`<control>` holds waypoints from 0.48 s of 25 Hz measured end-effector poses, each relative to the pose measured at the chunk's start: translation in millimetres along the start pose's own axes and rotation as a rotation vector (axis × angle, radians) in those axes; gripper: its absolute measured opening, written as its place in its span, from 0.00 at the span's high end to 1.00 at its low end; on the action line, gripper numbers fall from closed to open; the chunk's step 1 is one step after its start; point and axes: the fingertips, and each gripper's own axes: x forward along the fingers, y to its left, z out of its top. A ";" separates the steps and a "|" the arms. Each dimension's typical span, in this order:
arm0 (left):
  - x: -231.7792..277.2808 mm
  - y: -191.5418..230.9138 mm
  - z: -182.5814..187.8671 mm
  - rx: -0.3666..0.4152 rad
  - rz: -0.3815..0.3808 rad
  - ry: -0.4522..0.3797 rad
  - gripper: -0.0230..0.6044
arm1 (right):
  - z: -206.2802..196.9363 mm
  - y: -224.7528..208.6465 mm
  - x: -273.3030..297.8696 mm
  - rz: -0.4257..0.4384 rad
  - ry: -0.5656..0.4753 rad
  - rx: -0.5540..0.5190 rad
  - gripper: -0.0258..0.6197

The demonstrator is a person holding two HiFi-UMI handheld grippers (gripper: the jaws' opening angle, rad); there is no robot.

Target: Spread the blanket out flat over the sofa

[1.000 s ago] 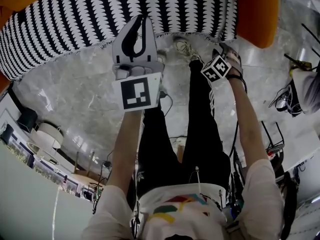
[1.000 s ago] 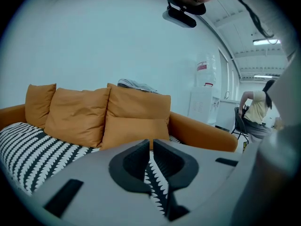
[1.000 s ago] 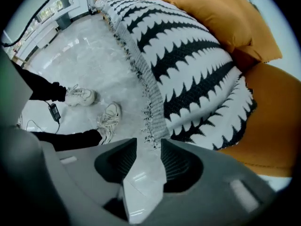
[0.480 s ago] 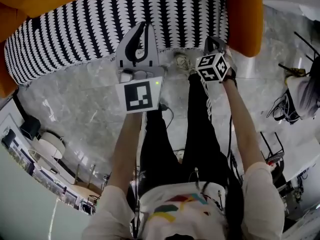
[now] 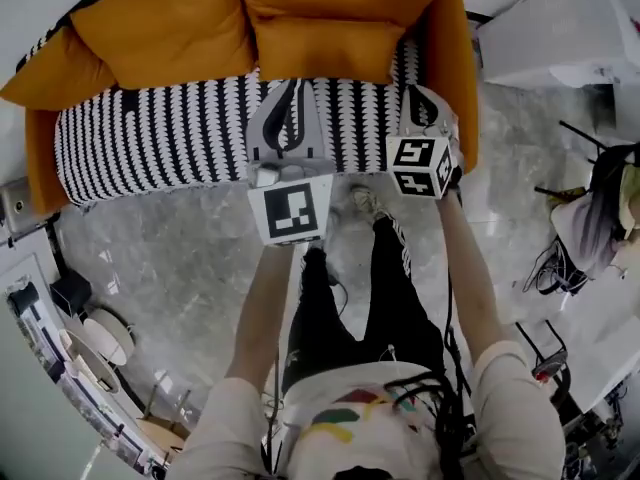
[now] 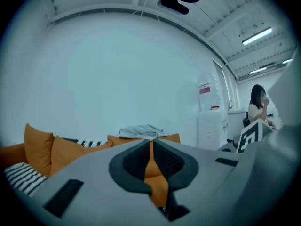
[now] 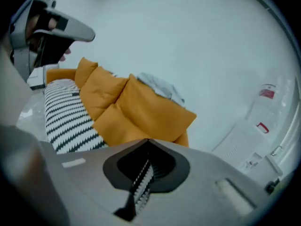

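Clamping a thin fold of the blanket (image 5: 170, 138), the right hand-held gripper (image 7: 148, 142) has its dark ribbed pads pressed together, with the black-and-white zigzag weave showing in the slit between them. Its smooth grey shell widens behind the pads, and a cube with square black-and-white markers sits at its rear. The left hand-held gripper (image 6: 151, 142) is the same shape. Its tips are together, and only orange upholstery shows through the gap below them, with no striped cloth. In the head view both grippers hang over the front part of the seat, the right one close to the sofa's right arm.

The blanket lies spread along the seat of the sofa (image 5: 462, 98), a soft knit with rows of toothed stripes, its front edge hanging toward the floor (image 5: 180, 258). Plump orange cushions (image 5: 160, 28) with matte fabric lean along the back. A crumpled grey cloth (image 7: 160, 86) rests on top of them. The floor is glossy, veined grey stone.

A second ago the head view showed only the blanket's front edge and the floor, with the grippers at that edge. Now the whole sofa and its cushions are in view, and the grippers reach further over the seat.
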 end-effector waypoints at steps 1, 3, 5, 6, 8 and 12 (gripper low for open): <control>-1.4 1.5 20.1 0.008 0.013 -0.010 0.91 | 26.1 -11.2 -13.5 -0.020 -0.044 0.030 0.95; -6.2 3.3 62.6 0.011 0.030 -0.031 0.91 | 78.1 -31.2 -43.7 -0.053 -0.131 0.086 0.95; -10.3 4.9 106.0 0.030 0.042 -0.051 0.91 | 128.3 -47.8 -72.5 -0.072 -0.204 0.131 0.95; -11.9 5.9 128.4 0.044 0.051 -0.061 0.91 | 154.2 -55.8 -87.4 -0.076 -0.245 0.150 0.95; -17.5 7.1 178.6 0.053 0.073 -0.114 0.91 | 206.8 -72.0 -123.9 -0.080 -0.347 0.182 0.95; -49.1 -11.0 262.3 0.095 0.056 -0.218 0.91 | 269.9 -103.6 -216.8 -0.115 -0.526 0.249 0.95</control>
